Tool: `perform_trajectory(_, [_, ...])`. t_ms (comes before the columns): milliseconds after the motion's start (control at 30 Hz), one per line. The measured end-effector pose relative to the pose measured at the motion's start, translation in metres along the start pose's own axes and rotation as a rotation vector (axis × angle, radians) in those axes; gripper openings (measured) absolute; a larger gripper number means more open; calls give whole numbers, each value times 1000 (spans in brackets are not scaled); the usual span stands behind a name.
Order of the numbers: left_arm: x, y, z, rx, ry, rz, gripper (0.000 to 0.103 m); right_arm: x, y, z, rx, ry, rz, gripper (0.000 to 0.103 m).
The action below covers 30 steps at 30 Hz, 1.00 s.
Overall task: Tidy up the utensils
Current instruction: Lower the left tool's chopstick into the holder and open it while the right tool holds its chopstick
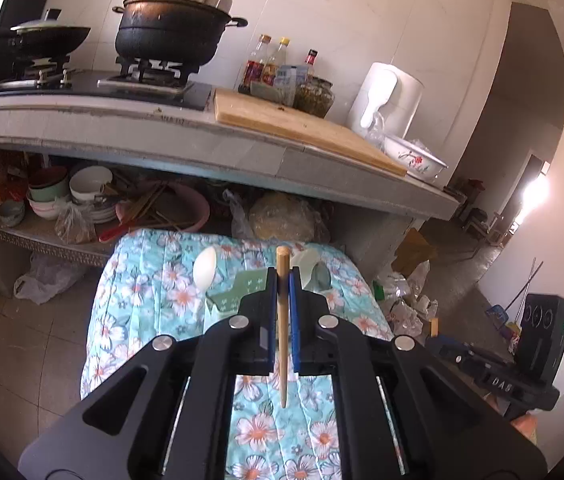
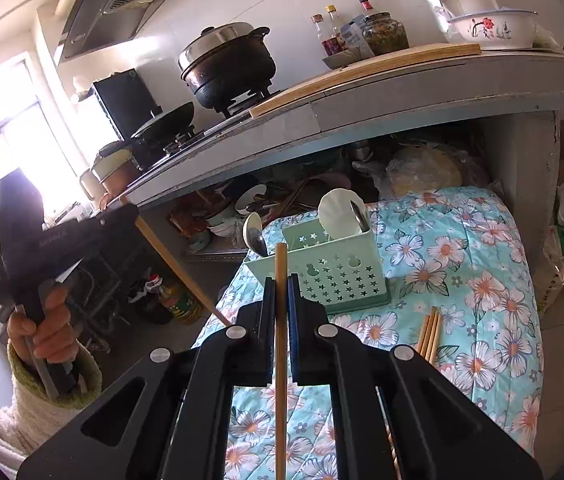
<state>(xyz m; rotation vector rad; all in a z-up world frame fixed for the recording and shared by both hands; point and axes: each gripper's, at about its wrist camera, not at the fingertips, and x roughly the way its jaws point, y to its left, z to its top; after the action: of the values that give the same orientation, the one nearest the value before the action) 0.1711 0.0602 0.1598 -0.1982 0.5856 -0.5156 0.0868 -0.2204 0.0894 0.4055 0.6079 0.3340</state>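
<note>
Each gripper has one wooden chopstick pinched upright between its blue pads. The left gripper (image 1: 282, 280) holds its chopstick (image 1: 282, 320) with the blunt end poking above the jaws and the tapered tip hanging below. The right gripper (image 2: 281, 284) clamps the other chopstick (image 2: 280, 340) the same way, jaws narrow on the thin stick. Both hover over the flowered cloth (image 2: 461, 272), near the pale green utensil caddy (image 2: 337, 276), which already carries a white spoon (image 2: 339, 212) and a metal spoon (image 2: 256, 236). More chopsticks (image 2: 430, 332) lie loose on the cloth just beside the caddy.

The risk I see is in the grip itself: a round, slender stick held at one narrow band can pivot or slide through the pads if a hand jerks, and then it drops onto the cloth or rolls off to the floor. Aiming is the other worry. The caddy looks light, so a tip that strikes its rim or a starred hole instead of the opening could tip it and spill the spoons. With both hands closing on one small container, the grippers could also knock each other. The person's left hand (image 2: 42, 328) sits close by.
</note>
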Motion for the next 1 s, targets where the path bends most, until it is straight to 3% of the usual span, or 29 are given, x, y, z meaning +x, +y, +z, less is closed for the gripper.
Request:
perform_trajectory(267, [3,-13,47,30,-166,55,5,-7,-9,-1,21,-6,-1,6])
perform_trajectory(467, [36,-10,64,16,-206,104,5,-7,-18,0,36,1,-3,6])
perform_trajectory(633, [69,-6,66,19,-214,138,5,-4,-25,0,45,9,-7,6])
perform_trajectory(1000, [136,10,42,-11,-118,151,5,0,-36,-3,67,30,-7,6])
